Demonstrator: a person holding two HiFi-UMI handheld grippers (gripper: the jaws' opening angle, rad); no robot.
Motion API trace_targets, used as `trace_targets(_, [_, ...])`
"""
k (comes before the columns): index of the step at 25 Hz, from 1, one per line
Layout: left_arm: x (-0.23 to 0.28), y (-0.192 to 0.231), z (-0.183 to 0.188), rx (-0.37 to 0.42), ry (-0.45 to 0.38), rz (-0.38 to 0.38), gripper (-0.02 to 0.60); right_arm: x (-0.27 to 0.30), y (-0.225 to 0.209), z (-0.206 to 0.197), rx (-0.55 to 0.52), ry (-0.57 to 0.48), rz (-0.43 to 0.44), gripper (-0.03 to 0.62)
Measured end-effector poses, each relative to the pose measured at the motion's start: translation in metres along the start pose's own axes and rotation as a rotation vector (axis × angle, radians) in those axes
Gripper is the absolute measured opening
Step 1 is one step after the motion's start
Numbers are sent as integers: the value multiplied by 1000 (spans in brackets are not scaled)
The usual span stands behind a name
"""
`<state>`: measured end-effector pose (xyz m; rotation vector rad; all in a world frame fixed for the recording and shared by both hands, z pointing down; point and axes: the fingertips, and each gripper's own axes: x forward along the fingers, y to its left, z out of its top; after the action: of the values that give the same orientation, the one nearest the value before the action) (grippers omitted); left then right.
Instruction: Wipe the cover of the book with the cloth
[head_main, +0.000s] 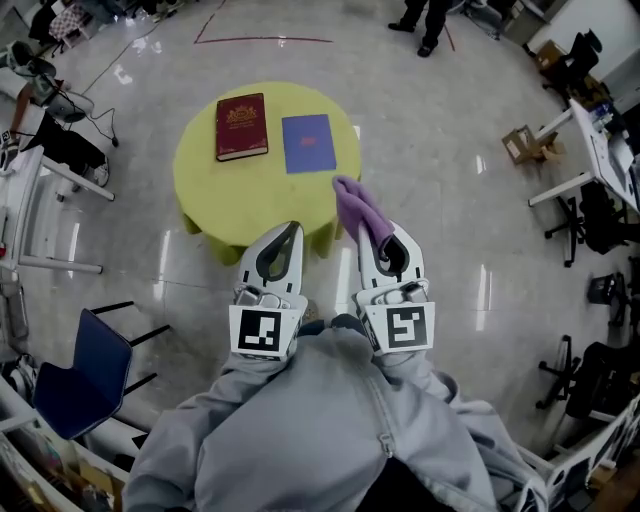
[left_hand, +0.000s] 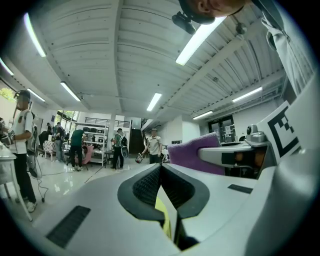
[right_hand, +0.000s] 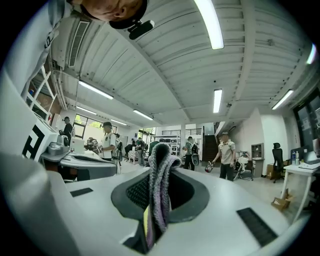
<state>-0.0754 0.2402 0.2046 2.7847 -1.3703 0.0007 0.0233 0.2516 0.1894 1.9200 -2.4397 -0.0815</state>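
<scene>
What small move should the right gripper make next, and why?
Probably carry the right gripper forward and lower it over a book. It is shut on the purple cloth, which hangs by the near edge of the table, touching neither the red book nor the blue book further back. The left gripper is shut and empty.

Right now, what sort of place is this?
Probably an open lab or workshop hall: desks with office chairs round a bare floor, shelving at the back, people standing about.
</scene>
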Motion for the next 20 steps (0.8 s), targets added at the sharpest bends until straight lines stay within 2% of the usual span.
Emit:
trace_targets(11, [18,18,0,-16,3,-11,18,24,-3,2,-17,13,-1,61])
trace_targets(20, [59,36,6,-11,-8,-4,18,67,-21,5,-16,-5,14,61])
